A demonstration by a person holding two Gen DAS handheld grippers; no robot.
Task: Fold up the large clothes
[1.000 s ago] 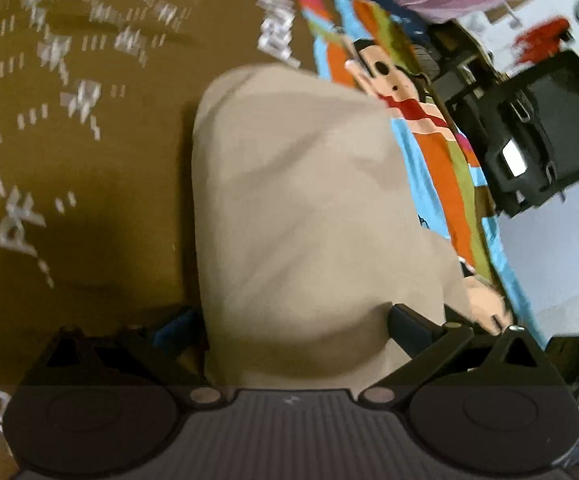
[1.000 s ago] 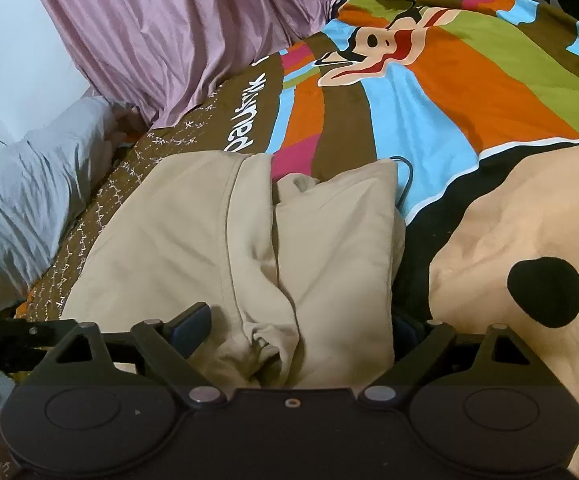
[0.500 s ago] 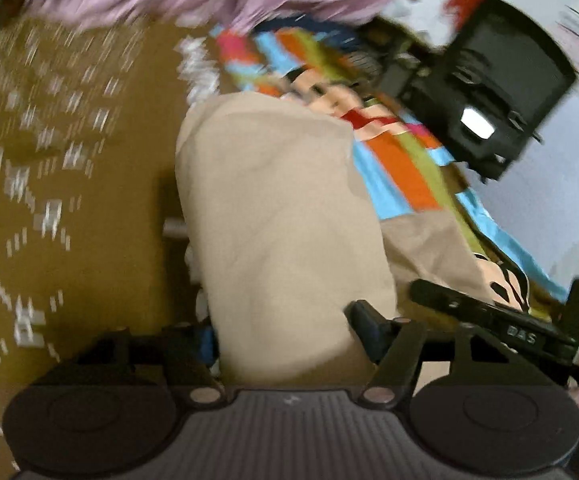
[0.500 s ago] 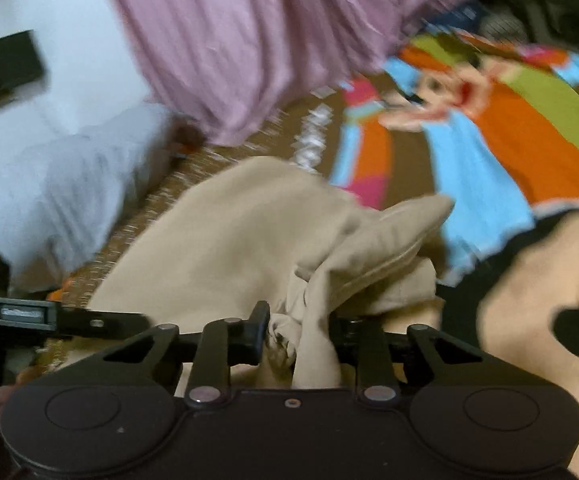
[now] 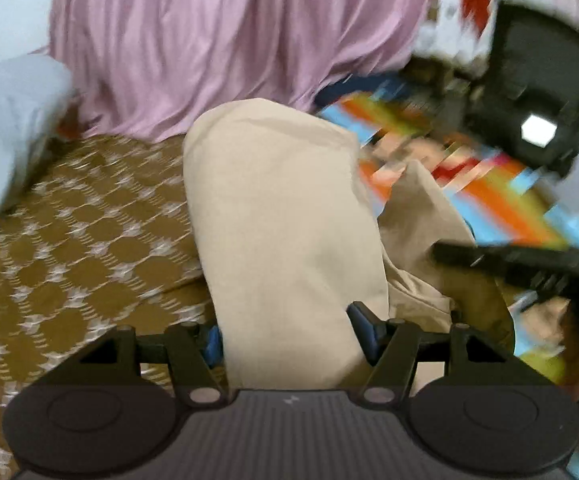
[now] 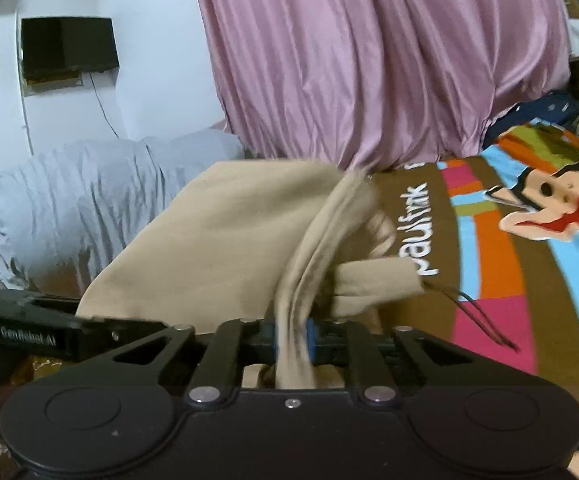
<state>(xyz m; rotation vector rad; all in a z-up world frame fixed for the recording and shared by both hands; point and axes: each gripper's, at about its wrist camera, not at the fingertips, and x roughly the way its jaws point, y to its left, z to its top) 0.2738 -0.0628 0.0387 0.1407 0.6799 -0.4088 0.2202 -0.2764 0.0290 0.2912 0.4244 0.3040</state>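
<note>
1. Left wrist view: the left gripper (image 5: 289,332) has a wide fold of beige trousers (image 5: 285,216) between its jaws. The blue pads press on the cloth from both sides, so the jaws grip the fold.
2. The trousers rise from the jaws and hang over a bed with a brown patterned bedspread (image 5: 77,236). A second, narrower part of the beige cloth sits to the right of the main fold.
3. Behind the trousers hangs a pink curtain (image 5: 217,40). A pale grey pillow (image 5: 5,128) lies at the left edge. To the right are a blurred, bright striped blanket (image 5: 501,196) and a black chair (image 5: 537,80).
4. A black bar of the other tool (image 5: 529,260) crosses the right side, close to the cloth.
5. Right wrist view: the right gripper (image 6: 291,340) pinches a bunched strip of the same trousers (image 6: 217,240). Its jaws have just been closing and now clamp the cloth tightly between the blue pads.
6. The trousers spread up and to the left from the jaws, lifted above the bed. A short flap sticks out to the right.
7. The striped cartoon blanket (image 6: 537,264) covers the bed on the right, the pillow (image 6: 89,200) lies on the left, and the curtain (image 6: 369,60) hangs behind. A dark screen (image 6: 67,46) is mounted on the white wall.
</note>
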